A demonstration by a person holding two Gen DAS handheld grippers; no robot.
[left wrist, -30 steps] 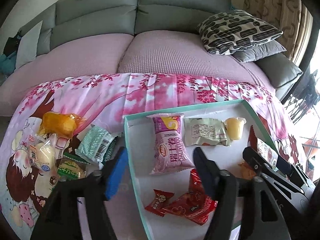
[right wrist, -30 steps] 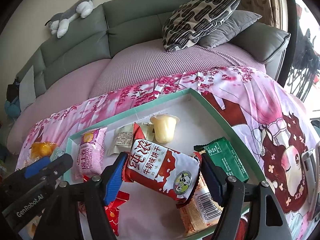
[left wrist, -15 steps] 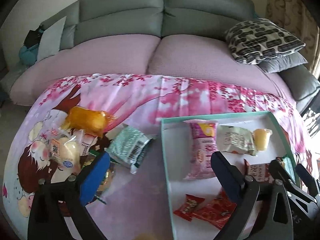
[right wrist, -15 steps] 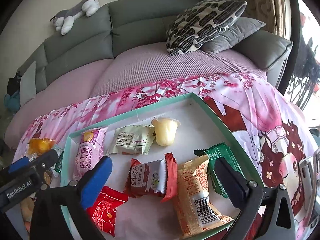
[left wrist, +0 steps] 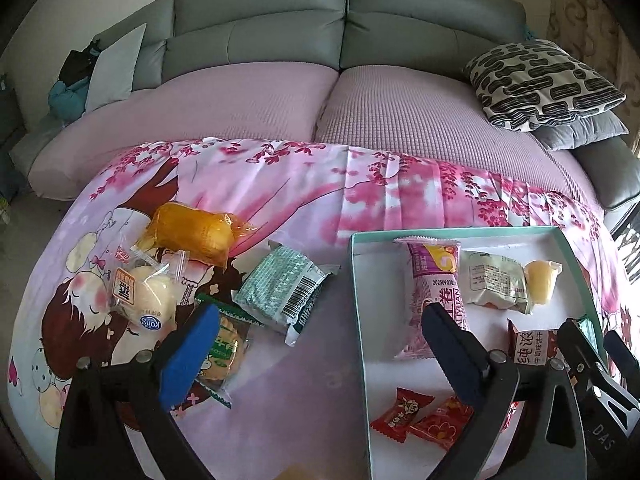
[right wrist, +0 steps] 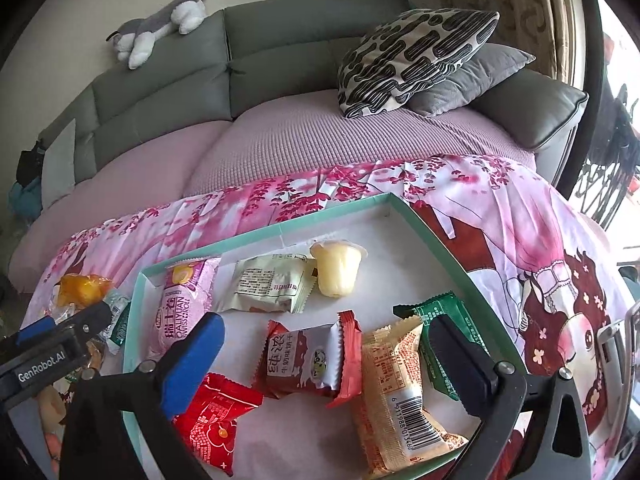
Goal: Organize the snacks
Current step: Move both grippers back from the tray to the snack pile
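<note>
A white box with a teal rim (left wrist: pixel 354 280) (right wrist: pixel 280 232) lies on the pink cloth. In it are a pink swiss-roll pack (left wrist: pixel 434 280), a pale packet (right wrist: pixel 272 284), a jelly cup (right wrist: pixel 336 272), a red-and-white milk biscuit packet (right wrist: pixel 304 360), a beige barcoded packet (right wrist: pixel 396 384), a green packet (right wrist: pixel 444 320) and red candies (left wrist: pixel 400 412). My right gripper (right wrist: pixel 326 326) hangs open just above the milk biscuit packet, gripping nothing. My left gripper (left wrist: pixel 320 336) is open and empty, straddling the box's left rim, its blue pad beside a biscuit packet (left wrist: pixel 224 348).
Loose on the cloth left of the box lie an orange-wrapped cake (left wrist: pixel 192 232), a white bun packet (left wrist: pixel 148 292) and a green-white packet (left wrist: pixel 280 284). Behind is a grey sofa (left wrist: pixel 344 32) with patterned cushions (right wrist: pixel 412 56) and a plush toy (right wrist: pixel 160 32).
The right jaws spread wide and the milk biscuit packet dropped flat into the box. The left jaws also widened, and that gripper swung left from over the box toward the loose snacks.
</note>
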